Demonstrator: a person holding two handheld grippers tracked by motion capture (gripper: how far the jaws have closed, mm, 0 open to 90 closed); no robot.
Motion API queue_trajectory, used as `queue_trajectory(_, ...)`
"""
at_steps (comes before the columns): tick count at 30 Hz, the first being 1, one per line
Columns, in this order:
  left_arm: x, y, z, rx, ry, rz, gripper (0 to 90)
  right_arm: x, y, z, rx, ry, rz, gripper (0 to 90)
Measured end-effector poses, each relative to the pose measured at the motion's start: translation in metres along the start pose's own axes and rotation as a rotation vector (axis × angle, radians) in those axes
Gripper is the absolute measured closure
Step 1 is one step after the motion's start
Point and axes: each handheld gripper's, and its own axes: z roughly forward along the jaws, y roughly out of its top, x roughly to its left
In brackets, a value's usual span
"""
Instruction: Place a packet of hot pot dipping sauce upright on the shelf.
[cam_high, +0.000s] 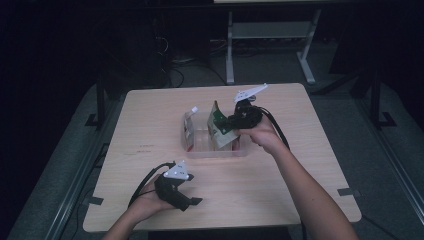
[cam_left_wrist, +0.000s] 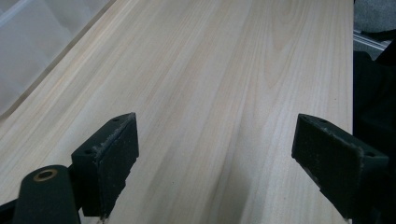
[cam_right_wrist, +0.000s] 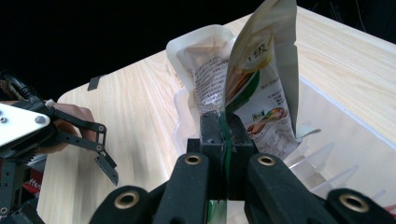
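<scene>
My right gripper (cam_right_wrist: 223, 140) was clamped on the green pouch (cam_right_wrist: 261, 79) by its thin edge, upright in the clear bin (cam_high: 200, 150). Risk: the film could slip or the pouch knock over the red pouch (cam_high: 190, 127) just beside it. My left gripper (cam_left_wrist: 215, 163) sat apart, well clear of the bin.

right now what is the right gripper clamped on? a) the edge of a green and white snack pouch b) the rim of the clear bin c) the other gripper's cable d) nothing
a: the right gripper has its jaws pressed shut on the edge of the green and white snack pouch, which stands over the clear bin.
</scene>
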Motion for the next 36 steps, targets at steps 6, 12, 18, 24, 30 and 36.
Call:
queue_trajectory(6,0.000,0.000,0.000,0.002,0.001,0.001,14.2,0.000,0.000,-0.003,-0.008,-0.030,-0.013,84.1)
queue_trajectory(12,0.000,0.000,0.001,0.002,-0.001,-0.003,14.2,0.000,0.001,-0.009,-0.026,-0.045,-0.006,80.3)
queue_trajectory(18,0.000,0.000,0.000,0.002,0.002,0.002,14.2,0.002,0.001,-0.013,-0.019,-0.063,-0.005,70.6)
queue_trajectory(24,0.001,0.000,0.000,0.001,0.002,-0.002,14.2,0.011,0.000,-0.016,0.038,-0.147,-0.049,48.6)
queue_trajectory(30,0.001,0.001,0.000,0.001,0.003,-0.001,14.2,0.017,0.001,-0.017,0.050,-0.199,-0.064,40.3)
queue_trajectory(36,0.001,0.001,-0.001,-0.004,0.001,-0.008,14.2,0.021,0.002,-0.032,-0.003,-0.189,-0.049,39.2)
